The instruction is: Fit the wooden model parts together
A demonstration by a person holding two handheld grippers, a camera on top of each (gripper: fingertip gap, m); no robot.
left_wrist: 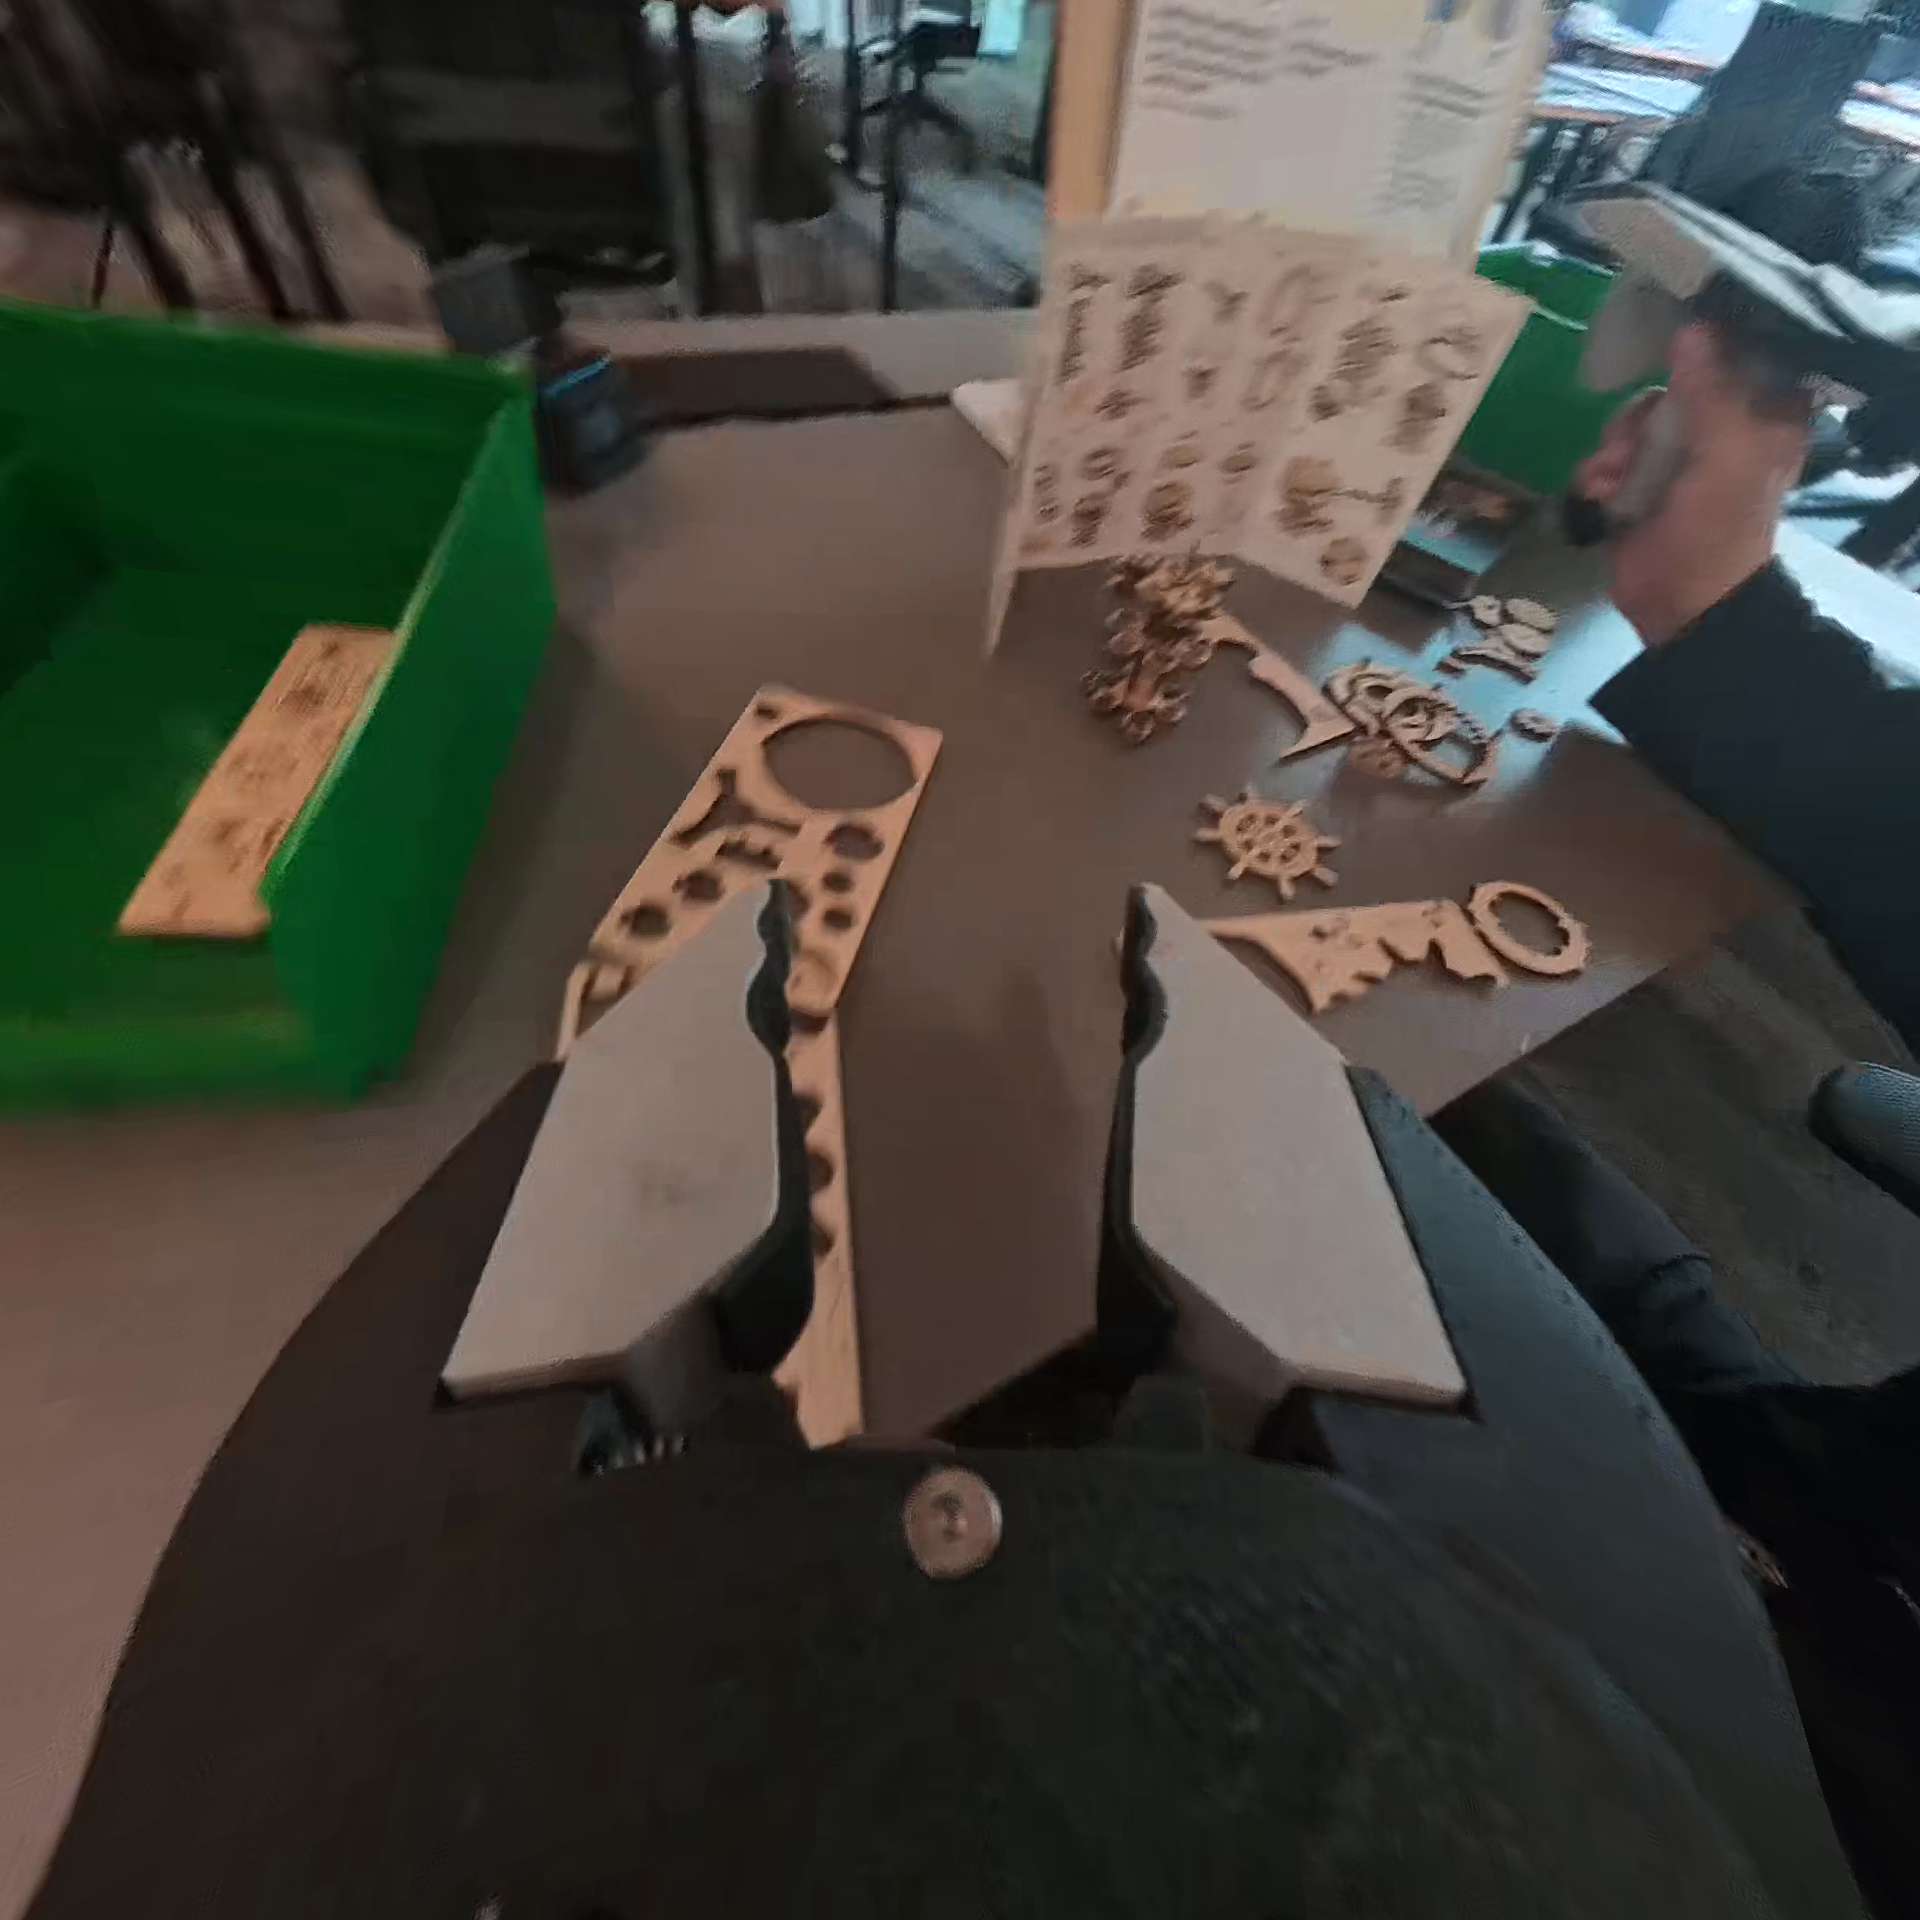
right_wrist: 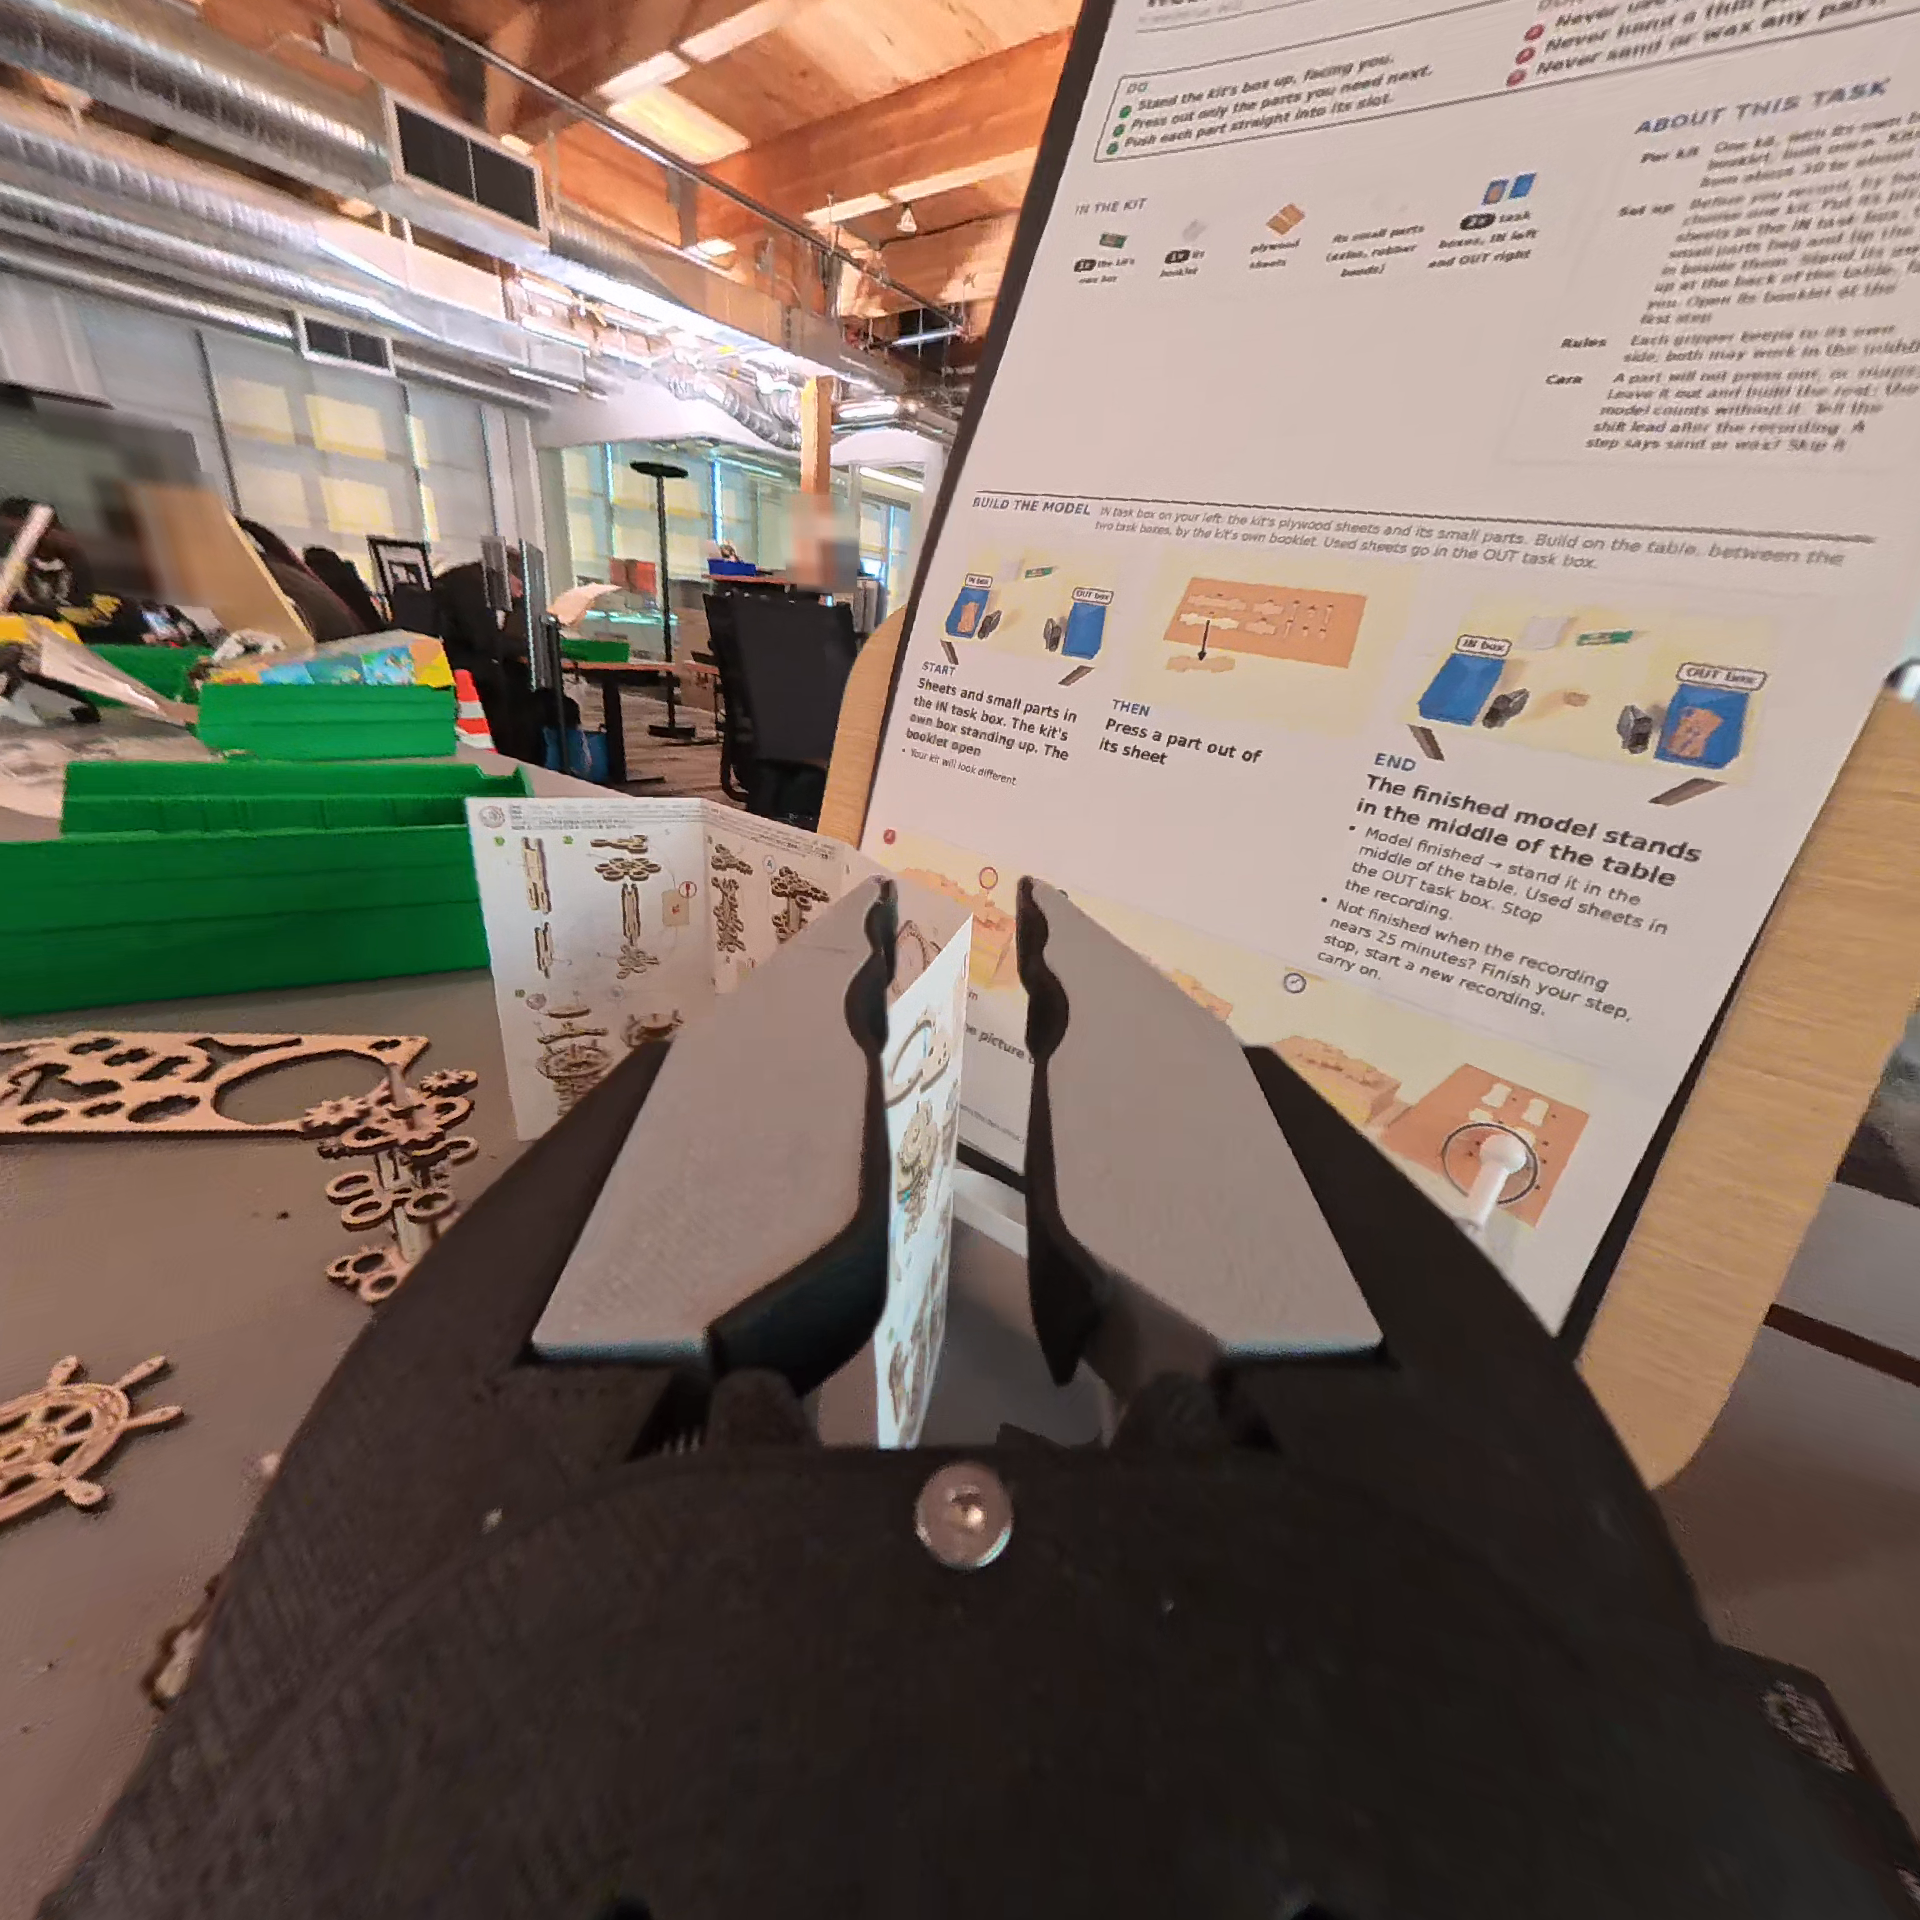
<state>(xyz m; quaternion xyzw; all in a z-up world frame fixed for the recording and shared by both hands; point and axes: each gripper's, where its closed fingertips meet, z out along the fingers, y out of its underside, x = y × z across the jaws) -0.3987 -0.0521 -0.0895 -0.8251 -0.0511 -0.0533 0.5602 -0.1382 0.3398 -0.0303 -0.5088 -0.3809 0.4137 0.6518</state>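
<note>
My left gripper [left_wrist: 956, 904] is open and empty, low over the grey table [left_wrist: 987, 582]. A punched-out plywood sheet [left_wrist: 810, 790] lies under its left finger. A part-built wooden model [left_wrist: 1148, 644], a ship's-wheel part [left_wrist: 1262, 836] and a ringed part [left_wrist: 1455, 940] lie ahead to the right. My right gripper [right_wrist: 956, 894] is open, with one panel of the folded booklet [right_wrist: 925, 1091] standing between its fingers, close to the left one. To its left I see the sheet [right_wrist: 208, 1081], the model [right_wrist: 400, 1164] and the wheel [right_wrist: 62, 1429].
A green box [left_wrist: 416, 727] at the left holds another plywood sheet [left_wrist: 260, 769]. More loose parts [left_wrist: 1413, 727] lie at the right, near a person's dark sleeve [left_wrist: 1745, 665]. A large instruction board [right_wrist: 1403, 623] stands behind the booklet. Green boxes [right_wrist: 239, 894] stand at the far left. There is about 50 centimetres between the tips of the two grippers. To the model [right_wrist: 400, 1164]: right tips about 20 centimetres, left tips about 30 centimetres.
</note>
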